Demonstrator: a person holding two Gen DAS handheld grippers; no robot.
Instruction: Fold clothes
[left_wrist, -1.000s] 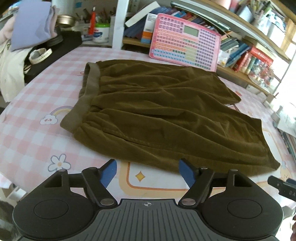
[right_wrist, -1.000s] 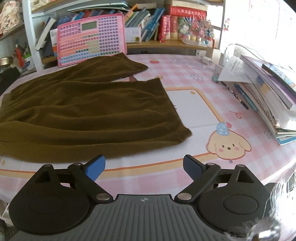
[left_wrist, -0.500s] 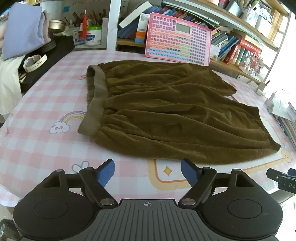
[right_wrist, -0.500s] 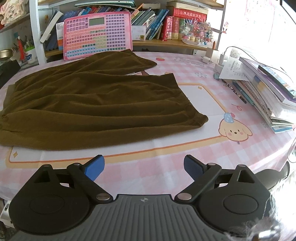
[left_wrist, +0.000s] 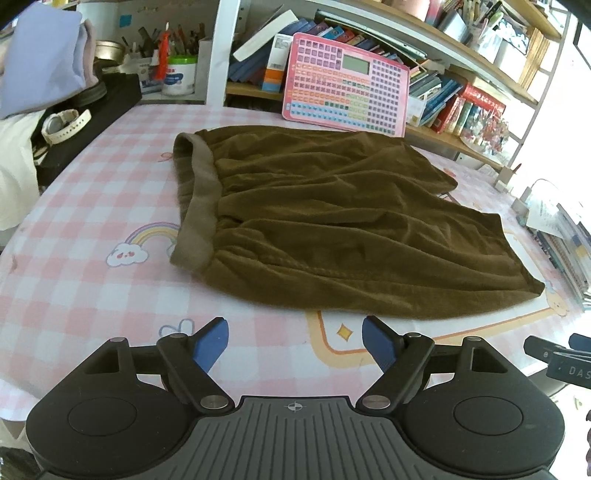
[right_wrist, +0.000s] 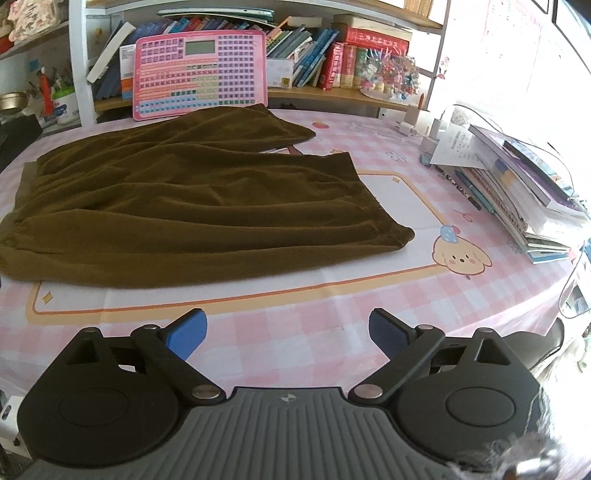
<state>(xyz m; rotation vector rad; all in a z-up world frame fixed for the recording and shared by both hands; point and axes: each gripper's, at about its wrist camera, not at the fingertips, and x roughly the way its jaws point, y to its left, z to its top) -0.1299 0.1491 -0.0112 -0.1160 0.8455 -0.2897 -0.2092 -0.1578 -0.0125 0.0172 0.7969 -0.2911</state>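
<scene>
A round table covered in pink checked cloth (left_wrist: 74, 266) is seen. Brown velvety shorts (left_wrist: 332, 229) are spread flat on it. The left gripper (left_wrist: 295, 343) and right gripper (right_wrist: 288, 332) are held spread wide, empty, short of the shorts.

The shorts (left_wrist: 332, 229) lie spread flat on the surface (left_wrist: 92, 295), waistband (left_wrist: 197, 206) at their left end and leg openings at their right. Behind the shorts a keyboard toy (left_wrist: 345, 83) leans against the shelf (right_wrist: 332, 92). Right of the shorts sits a stack of books (right_wrist: 517, 199). Left of the shorts lies a watch (left_wrist: 64, 125). Both grippers hover before the shorts, the left gripper (left_wrist: 295, 341) nearer the waistband, the right gripper (right_wrist: 288, 332) nearer the legs.
</scene>
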